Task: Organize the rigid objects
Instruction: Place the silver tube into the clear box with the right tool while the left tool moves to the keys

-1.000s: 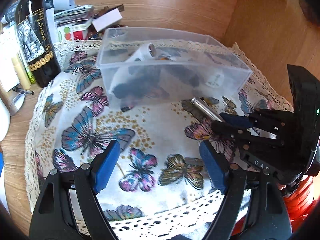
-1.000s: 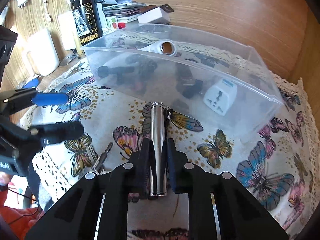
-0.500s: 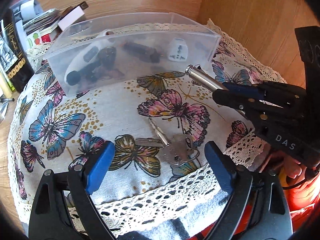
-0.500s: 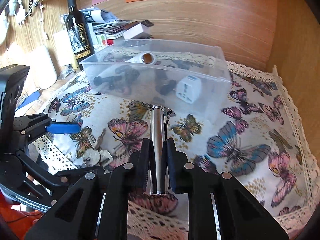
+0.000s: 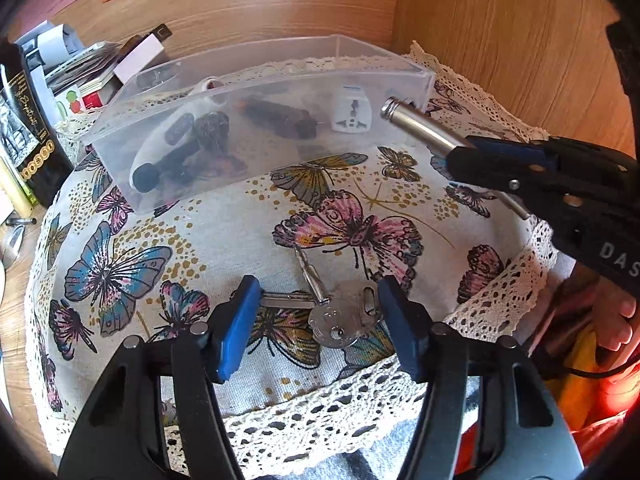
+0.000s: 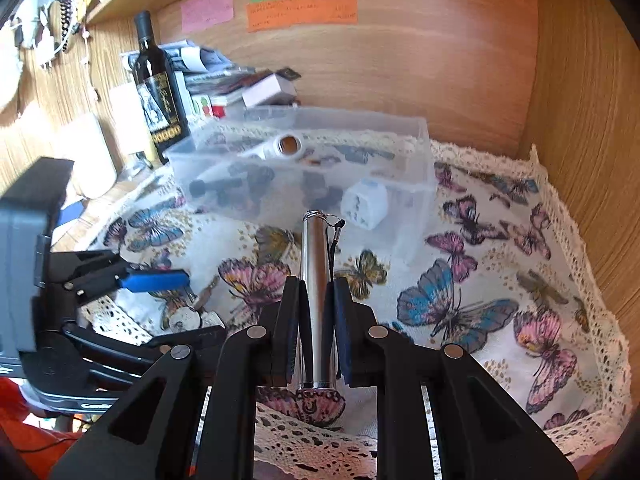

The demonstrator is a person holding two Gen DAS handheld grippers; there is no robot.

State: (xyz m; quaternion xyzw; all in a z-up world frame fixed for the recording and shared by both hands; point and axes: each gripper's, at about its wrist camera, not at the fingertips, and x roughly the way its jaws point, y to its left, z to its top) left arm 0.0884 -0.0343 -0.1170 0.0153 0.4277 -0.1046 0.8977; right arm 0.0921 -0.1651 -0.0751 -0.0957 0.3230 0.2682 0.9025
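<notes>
Your right gripper (image 6: 316, 308) pinches the slim silver metal tube (image 6: 315, 264); your spread left gripper (image 5: 316, 316) straddles the unboxed silver keys (image 5: 340, 316); the clear plastic bin (image 5: 280, 148) already holds several items.

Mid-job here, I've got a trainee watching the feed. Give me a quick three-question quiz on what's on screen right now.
1. True or false: the right gripper is shut on the silver metal tube.
2. What lies on the butterfly cloth between the open fingers of the left gripper?
3. Multiple choice: the white travel adapter is A) on the cloth outside the bin, B) inside the clear plastic bin, C) held by a gripper.

Key:
1. True.
2. The bunch of keys.
3. B.
</notes>
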